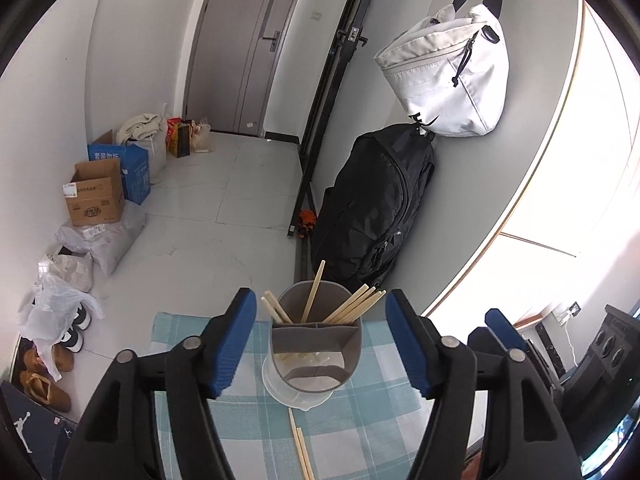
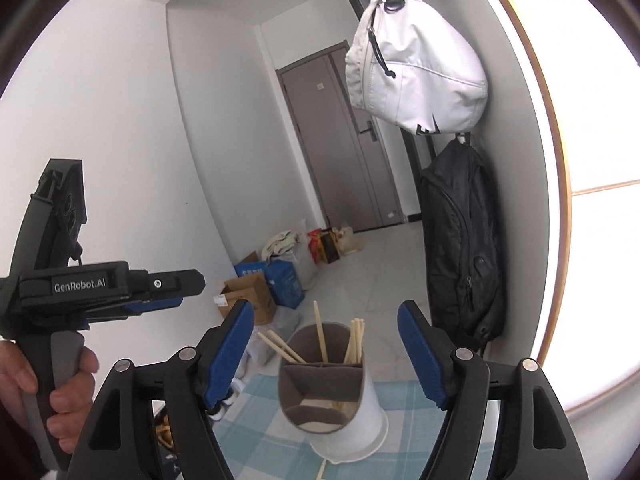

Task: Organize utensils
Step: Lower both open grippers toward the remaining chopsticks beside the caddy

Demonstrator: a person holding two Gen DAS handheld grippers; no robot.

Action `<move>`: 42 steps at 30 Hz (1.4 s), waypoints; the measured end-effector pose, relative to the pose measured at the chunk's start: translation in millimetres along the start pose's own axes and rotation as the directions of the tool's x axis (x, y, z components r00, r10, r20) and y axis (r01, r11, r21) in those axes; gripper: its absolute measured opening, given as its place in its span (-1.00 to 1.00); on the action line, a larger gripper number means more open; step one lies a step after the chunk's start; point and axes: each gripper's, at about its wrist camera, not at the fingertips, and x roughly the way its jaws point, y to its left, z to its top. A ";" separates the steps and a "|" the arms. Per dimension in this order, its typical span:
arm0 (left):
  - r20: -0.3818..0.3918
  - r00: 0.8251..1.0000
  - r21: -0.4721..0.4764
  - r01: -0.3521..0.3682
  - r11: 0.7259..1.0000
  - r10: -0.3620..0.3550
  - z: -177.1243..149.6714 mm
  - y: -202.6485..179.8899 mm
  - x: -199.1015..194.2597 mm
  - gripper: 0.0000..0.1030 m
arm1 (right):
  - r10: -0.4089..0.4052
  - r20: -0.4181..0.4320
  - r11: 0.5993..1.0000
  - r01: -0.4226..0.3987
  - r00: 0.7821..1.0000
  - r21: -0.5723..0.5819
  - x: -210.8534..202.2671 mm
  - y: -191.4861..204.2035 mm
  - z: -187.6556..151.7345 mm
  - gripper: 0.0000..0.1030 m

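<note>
On the blue and white checked cloth [image 1: 372,432] stands the utensil holder [image 1: 316,344], a grey cup with inner dividers set in a white base. Several wooden chopsticks [image 1: 352,306] stand tilted in its back compartments; the front compartment, the biggest one, holds nothing that I can make out. Two more chopsticks [image 1: 301,448] lie flat on the cloth just in front of the holder. The left gripper [image 1: 320,344] has its blue pads wide apart, one on each side of the holder, not touching it, and nothing is held. The right gripper [image 2: 326,354] is also spread wide and empty, with the holder seen between its pads. A hand [image 2: 60,396] holds the handle of the left gripper. Behind, a black backpack [image 1: 376,204] and a white bag [image 1: 448,76] hang at the wall, and cardboard boxes [image 1: 94,198] stand on the floor.
</note>
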 end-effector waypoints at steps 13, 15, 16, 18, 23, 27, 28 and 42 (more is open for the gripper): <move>0.034 0.999 0.000 -0.042 0.999 0.042 -30.1 1.9 -15.9 0.51 | 0.016 0.003 0.999 -0.016 1.000 -0.033 -24.7 13.2 -12.0 0.86; 0.029 0.998 0.000 -0.052 0.999 0.052 -36.5 2.6 -14.9 0.52 | 0.020 -0.005 0.999 -0.020 1.000 -0.038 -26.0 14.2 -16.1 0.88; 0.025 0.998 -0.002 -0.055 0.999 0.055 -40.2 3.7 -13.5 0.52 | 0.020 -0.011 0.999 -0.020 1.000 -0.040 -26.3 14.5 -18.7 0.90; 0.016 0.998 -0.003 -0.065 0.998 0.065 -47.2 6.9 -11.4 0.52 | 0.021 -0.023 0.999 -0.022 1.000 -0.044 -27.1 15.0 -23.6 0.91; 0.013 0.995 0.004 -0.101 0.995 0.101 -66.5 12.9 -4.7 0.52 | 0.017 -0.048 0.998 -0.019 0.999 -0.052 -29.1 15.8 -37.2 0.96; 0.012 0.993 0.024 -0.119 0.993 0.119 -80.7 16.2 -0.4 0.53 | 0.008 -0.092 0.999 -0.012 0.996 -0.045 -24.6 13.1 -50.3 0.98; 0.008 0.992 0.027 -0.124 0.992 0.124 -84.3 18.0 1.7 0.53 | 0.008 -0.107 0.999 -0.013 0.994 -0.042 -22.6 12.2 -54.3 0.99; -0.160 0.975 -0.074 -0.165 0.983 0.152 -121.3 71.9 44.6 0.54 | 0.005 -0.589 0.999 -0.023 0.808 -0.023 65.7 9.5 -134.2 0.53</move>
